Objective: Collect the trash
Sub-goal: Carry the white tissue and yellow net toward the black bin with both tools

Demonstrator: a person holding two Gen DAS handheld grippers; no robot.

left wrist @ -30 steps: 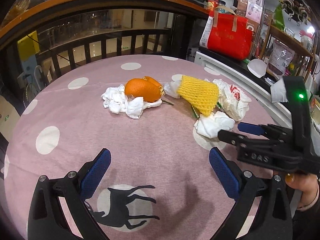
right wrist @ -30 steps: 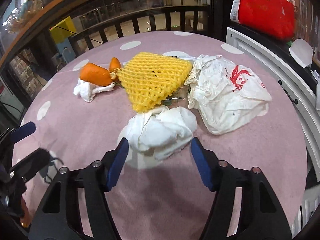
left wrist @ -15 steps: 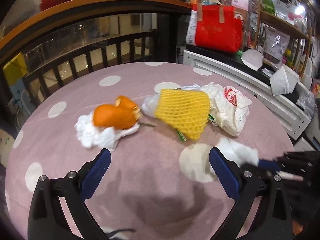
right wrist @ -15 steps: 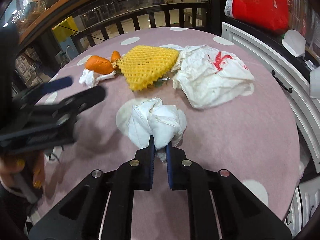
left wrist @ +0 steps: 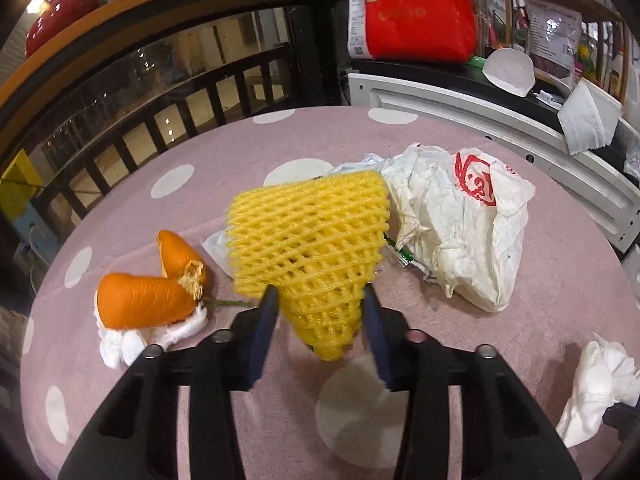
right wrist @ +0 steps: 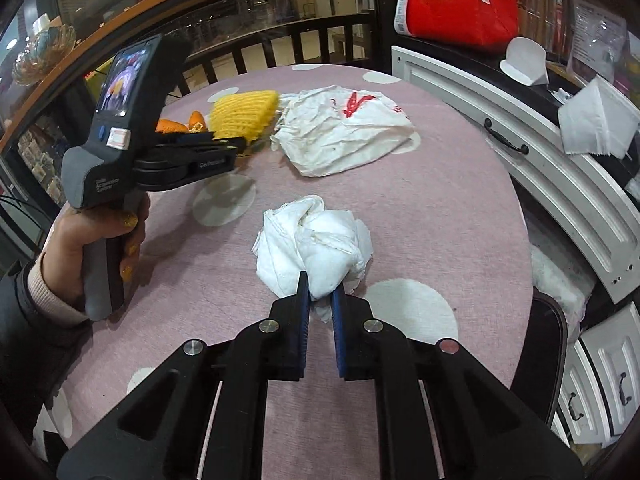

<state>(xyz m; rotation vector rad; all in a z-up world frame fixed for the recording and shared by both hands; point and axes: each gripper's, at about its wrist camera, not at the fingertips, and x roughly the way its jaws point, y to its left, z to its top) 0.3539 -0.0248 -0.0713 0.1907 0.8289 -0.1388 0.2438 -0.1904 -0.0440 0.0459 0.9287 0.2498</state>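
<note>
Taking the yellow foam net at the middle of the pink dotted tablecloth as the landmark, nothing looks collected yet; every scrap sits on the table, and no bin shows in either view.

Farthest left of the net lies the orange peel, two curled, leathery pieces with a dimpled skin, resting on a soft white tissue wad that spreads out under them. A thin green stem runs from the peel toward the net.

The net itself is a springy foam mesh sleeve, roughly wedge-shaped, with open diamond cells. The left gripper brackets its narrow near tip; the blue-padded fingers stand on either side, partly closed, and appear to be just meeting the mesh, so I judge this grasp to be under way rather than secure. A small green wrapper strip pokes out from under the net's right edge.

Just right of the net and touching it, the white plastic bag lies crumpled and thin, glossy, with a red printed logo.

Right of the net and nearer the person, well apart from it, is the crumpled paper napkin, a fluffy, creased ball. The right gripper has its fingers pinched tight on the napkin's near edge.

Left to do, by my reading: net, bag, peel and tissue, plus depositing the napkin.
</note>
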